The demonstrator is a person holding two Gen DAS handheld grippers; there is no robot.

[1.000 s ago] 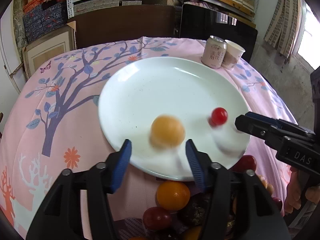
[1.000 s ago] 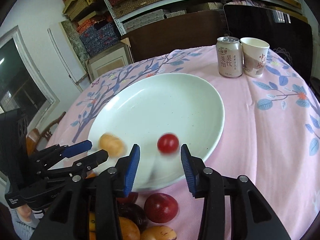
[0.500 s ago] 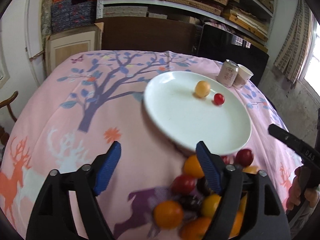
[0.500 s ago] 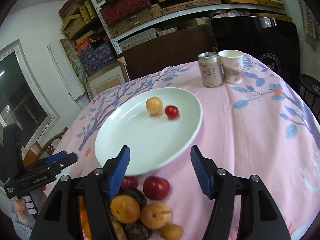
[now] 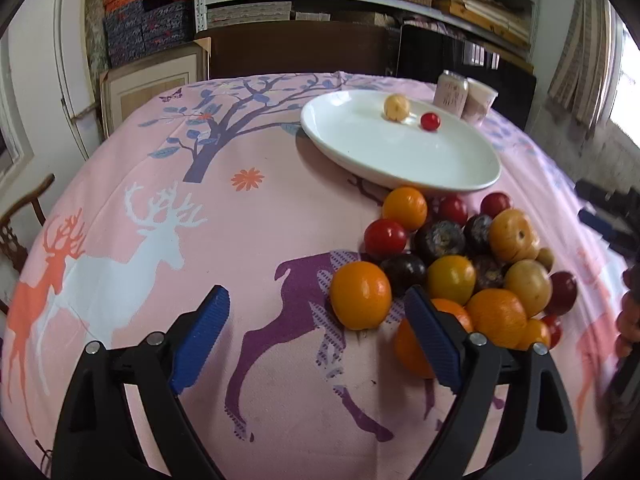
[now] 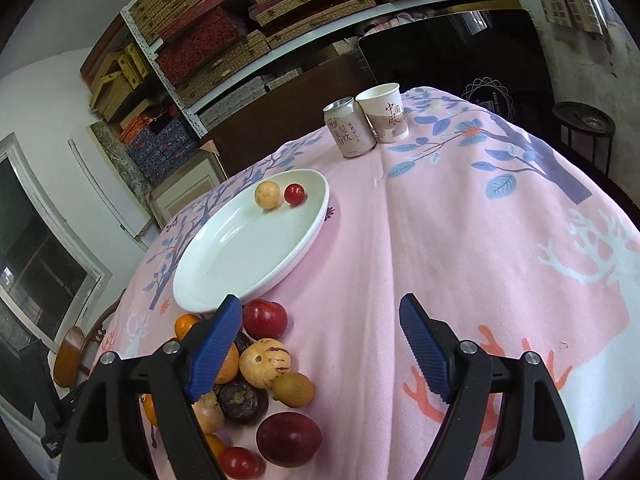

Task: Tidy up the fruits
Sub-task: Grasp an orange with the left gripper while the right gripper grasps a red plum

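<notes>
Left wrist view: left claw (image 5: pixel 316 322) hanging wide apart, empty, jaws just been opening; fruit pile (image 5: pixel 460 264) lying lower right, plate (image 5: pixel 460 172) above holding yellow fruit (image 5: pixel 396 107) and cherry tomato (image 5: pixel 430 121). Right claw (image 6: pixel 320 344) likewise gaping, empty. Risk: claw nudging pile, round fruits rolling off surface (image 5: pixel 260 220).

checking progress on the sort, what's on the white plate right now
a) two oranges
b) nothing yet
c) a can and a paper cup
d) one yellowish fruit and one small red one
d: the white plate holds just a yellowish fruit and a small red fruit side by side near its far rim; the rest of the fruit pile lies on the cloth in front of the plate.
</notes>
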